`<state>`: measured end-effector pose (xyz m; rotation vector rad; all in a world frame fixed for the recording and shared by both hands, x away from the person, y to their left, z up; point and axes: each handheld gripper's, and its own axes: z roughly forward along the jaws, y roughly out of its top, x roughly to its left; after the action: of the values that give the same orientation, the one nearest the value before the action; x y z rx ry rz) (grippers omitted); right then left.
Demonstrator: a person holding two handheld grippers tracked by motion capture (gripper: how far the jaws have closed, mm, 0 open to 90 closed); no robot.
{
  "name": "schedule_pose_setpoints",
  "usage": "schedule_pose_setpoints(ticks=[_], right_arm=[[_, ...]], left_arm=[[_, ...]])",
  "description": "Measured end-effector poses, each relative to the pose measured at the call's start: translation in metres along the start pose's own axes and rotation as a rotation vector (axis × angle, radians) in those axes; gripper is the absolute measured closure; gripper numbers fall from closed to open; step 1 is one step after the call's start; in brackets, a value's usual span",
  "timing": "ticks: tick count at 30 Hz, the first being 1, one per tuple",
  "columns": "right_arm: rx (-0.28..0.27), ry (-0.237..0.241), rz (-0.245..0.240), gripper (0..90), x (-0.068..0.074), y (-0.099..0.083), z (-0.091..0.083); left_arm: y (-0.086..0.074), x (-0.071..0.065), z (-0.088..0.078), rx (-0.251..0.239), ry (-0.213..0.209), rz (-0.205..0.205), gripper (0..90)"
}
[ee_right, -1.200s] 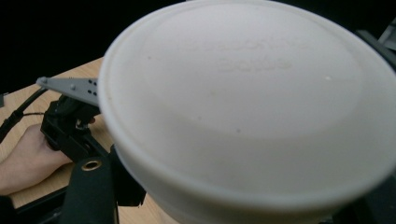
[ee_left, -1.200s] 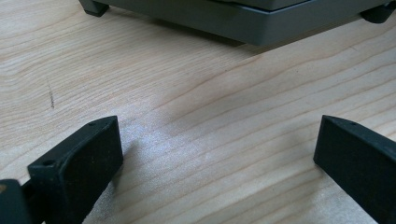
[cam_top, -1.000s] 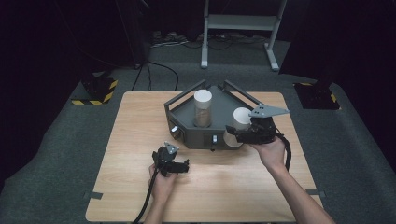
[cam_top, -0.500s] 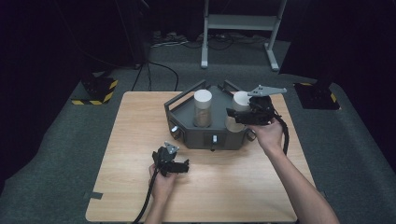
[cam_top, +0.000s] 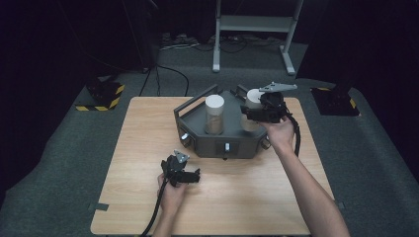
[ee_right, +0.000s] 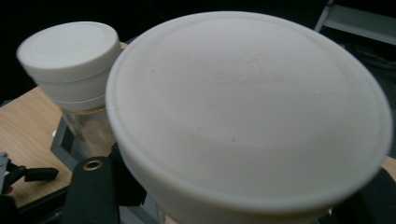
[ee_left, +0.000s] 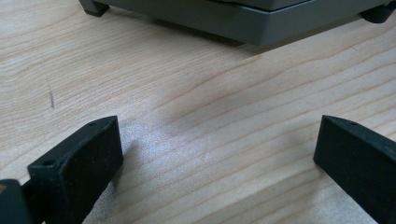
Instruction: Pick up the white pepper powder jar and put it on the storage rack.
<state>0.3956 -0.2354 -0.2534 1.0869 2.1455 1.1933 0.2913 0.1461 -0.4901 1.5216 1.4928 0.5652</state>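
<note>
From the high view I see the right gripper [cam_top: 253, 111] clamped on a clear cylindrical jar with a white round plastic lid [cam_top: 254, 98], held at the right side of the dark grey angular metal tray [cam_top: 225, 145] at the far middle of the light wooden table [cam_top: 148, 128]. The jar's long axis is upright, lid pointing up. The right gripper view adds what the high view lacks: the lid's [ee_right: 247, 116] smooth matte top with faint embossed lettering, its raised rim, and a black jaw pressed against the jar below it. A second white-lidded clear jar [cam_top: 214, 114] stands upright in the tray's left compartment, holding pale granular fill. The left gripper [cam_top: 187, 177] rests near the table's front; its own view shows both jaws spread wide over bare wood grain, gripping nothing.
</note>
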Motion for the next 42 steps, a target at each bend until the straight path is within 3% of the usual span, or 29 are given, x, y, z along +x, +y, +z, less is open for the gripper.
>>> schedule_pose_setpoints(ticks=[8,21,32,42], right_arm=[[0.03,-0.032,0.034,34.7,0.0,0.001,0.018],[0.063,-0.034,0.026,34.7,0.005,0.002,0.039],[0.065,-0.024,0.022,34.5,0.007,0.001,0.044],[0.036,-0.023,0.014,34.3,0.008,-0.009,0.044]], left_arm=[[0.002,0.001,-0.001,0.014,0.0,0.016,1.3],[0.001,0.001,0.0,0.005,0.0,0.008,1.3],[0.001,0.0,0.0,0.005,0.0,0.007,1.3],[0.002,0.001,-0.001,0.01,0.0,0.013,1.3]])
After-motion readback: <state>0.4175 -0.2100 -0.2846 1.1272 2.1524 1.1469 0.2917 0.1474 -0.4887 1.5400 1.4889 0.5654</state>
